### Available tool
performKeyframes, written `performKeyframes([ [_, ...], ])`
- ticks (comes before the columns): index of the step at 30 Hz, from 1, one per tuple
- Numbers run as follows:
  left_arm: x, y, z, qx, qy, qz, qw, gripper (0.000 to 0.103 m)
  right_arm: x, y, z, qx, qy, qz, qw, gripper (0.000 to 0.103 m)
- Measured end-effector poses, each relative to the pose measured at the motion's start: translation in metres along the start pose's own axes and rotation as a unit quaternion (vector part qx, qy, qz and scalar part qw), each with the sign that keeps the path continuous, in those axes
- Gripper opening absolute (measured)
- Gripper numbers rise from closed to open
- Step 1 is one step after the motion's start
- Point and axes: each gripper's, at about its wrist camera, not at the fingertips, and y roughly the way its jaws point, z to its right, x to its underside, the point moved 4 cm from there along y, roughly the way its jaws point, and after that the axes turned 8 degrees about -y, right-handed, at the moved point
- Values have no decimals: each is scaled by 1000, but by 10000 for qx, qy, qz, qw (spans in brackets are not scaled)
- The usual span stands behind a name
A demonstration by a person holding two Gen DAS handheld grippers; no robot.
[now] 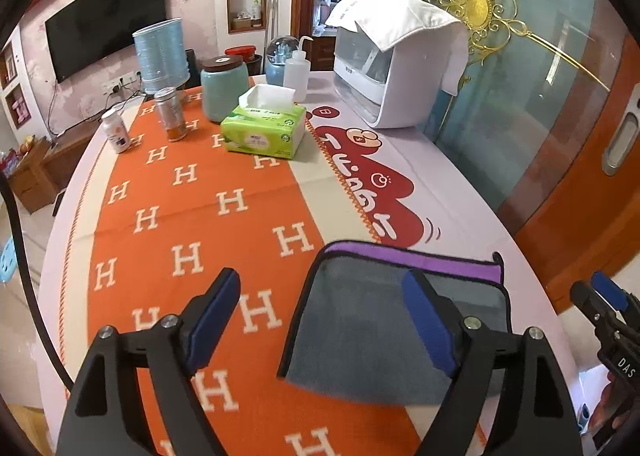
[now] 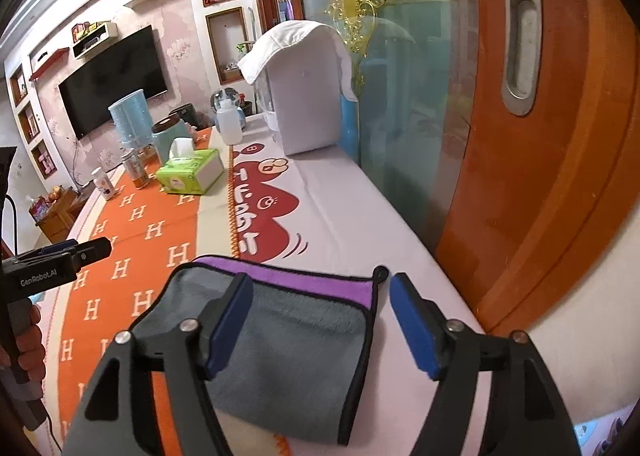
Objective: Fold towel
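**Folded towel on the table, both tongs released**

My left tongs [image 1: 320,320] and right tongs [image 2: 320,324] hang spread wide above the towel [image 2: 292,332], gripping nothing. It lies folded, grey over purple, on the table [image 2: 400,224], straddling the orange cloth [image 1: 192,216] and the white cover.

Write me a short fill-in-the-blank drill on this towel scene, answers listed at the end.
1. The folded towel shows a grey face with a strip of ____ along its far edge.
2. The jaws of the left gripper and the right gripper are both ____.
3. The cloth under the towel is orange and printed with the letter ____.
4. The green pack on the table holds ____.

Missing words: purple; open; H; tissues
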Motion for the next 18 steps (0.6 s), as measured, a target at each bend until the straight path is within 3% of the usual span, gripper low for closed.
performKeyframes([
  [11, 52, -71, -20, -168, -147, -38, 9997, 87, 28, -50, -27, -311, 155, -174, 9992, 90],
  [18, 104, -106, -42, -374, -355, -152, 9986, 87, 62, -84, -49, -545, 177, -303, 9979, 93],
])
